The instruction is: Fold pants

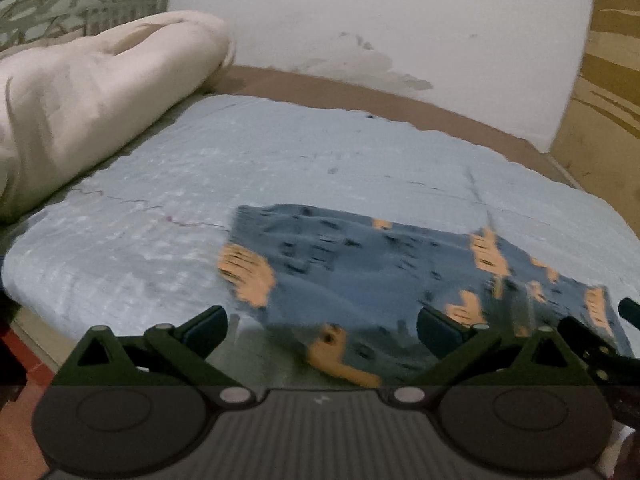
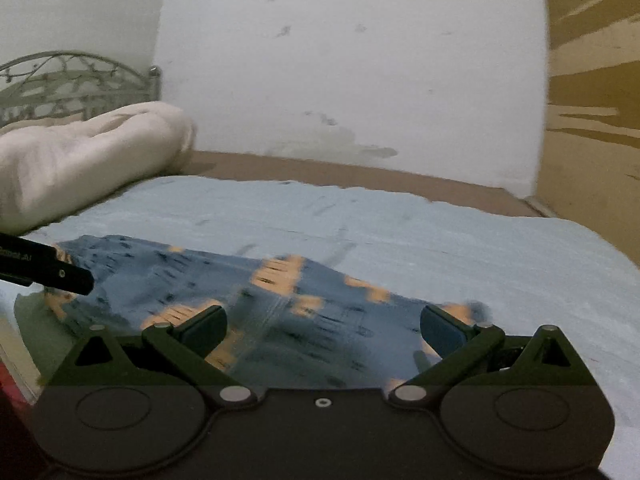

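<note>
Pants point(image 1: 400, 272), blue with orange patches, lie flat on the bed point(image 1: 160, 208) at its near edge, long axis running crosswise, directly under both wide-open, empty grippers: left gripper point(image 1: 322, 330) over one end, right gripper point(image 2: 324, 330) over the other.

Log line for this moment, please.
left tool: open, over pants | right tool: open, over pants | pants: on light blue bed cover, ungripped
</note>
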Demonstrator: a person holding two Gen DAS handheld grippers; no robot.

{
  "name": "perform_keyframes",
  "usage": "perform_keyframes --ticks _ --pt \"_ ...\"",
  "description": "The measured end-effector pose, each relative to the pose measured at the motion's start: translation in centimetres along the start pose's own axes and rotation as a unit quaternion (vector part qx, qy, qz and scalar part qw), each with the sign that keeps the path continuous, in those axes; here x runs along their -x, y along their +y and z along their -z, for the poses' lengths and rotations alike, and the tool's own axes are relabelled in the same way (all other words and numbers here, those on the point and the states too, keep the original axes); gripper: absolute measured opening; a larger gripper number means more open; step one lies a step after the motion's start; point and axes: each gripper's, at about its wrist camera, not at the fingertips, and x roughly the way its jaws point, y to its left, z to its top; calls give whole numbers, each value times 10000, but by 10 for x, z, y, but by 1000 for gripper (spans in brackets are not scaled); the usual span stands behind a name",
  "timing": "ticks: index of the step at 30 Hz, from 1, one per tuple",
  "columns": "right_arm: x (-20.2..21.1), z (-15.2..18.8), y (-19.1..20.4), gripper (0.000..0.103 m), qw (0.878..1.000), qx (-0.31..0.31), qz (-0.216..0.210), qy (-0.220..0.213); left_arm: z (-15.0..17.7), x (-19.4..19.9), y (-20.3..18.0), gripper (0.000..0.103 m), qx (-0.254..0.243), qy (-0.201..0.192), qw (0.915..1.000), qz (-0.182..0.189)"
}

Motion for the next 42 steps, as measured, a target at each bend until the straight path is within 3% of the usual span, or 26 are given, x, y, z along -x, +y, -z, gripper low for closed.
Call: perform_keyframes --ticks 8,14,18,24,28,31,35,38,42 --pt "-47 -25 24 102 9979 177 609 -138 -14 -19 22 102 109 64 9998 -121" --pt "-59 -9 18 102 9919 218 1250 -77 -14 -32 29 102 39 110 9998 -159" --pt "-67 9 20 102 9927 350 1137 176 -9 -38 31 102 -16 107 9999 -130" --pt "-68 26 30 102 9916 637 1123 -82 2 -33 21 102 -235 -297 9992 -96" --pt "-68 29 27 102 9933 488 1046 -112 1 -27 10 102 -331 -663 9973 -8" --pt "-68 30 26 102 9936 459 1027 -139 -3 -32 7 102 -378 -605 9974 77" --pt "-68 30 26 102 9939 421 1006 -144 -8 -46 22 102 -92 -414 9991 89" --pt "-68 30 25 102 9942 393 990 -153 -11 -55 44 100 430 -244 9983 319" --pt "-67 31 24 102 9945 360 972 -164 -10 -55 68 95 1062 -345 9907 773"
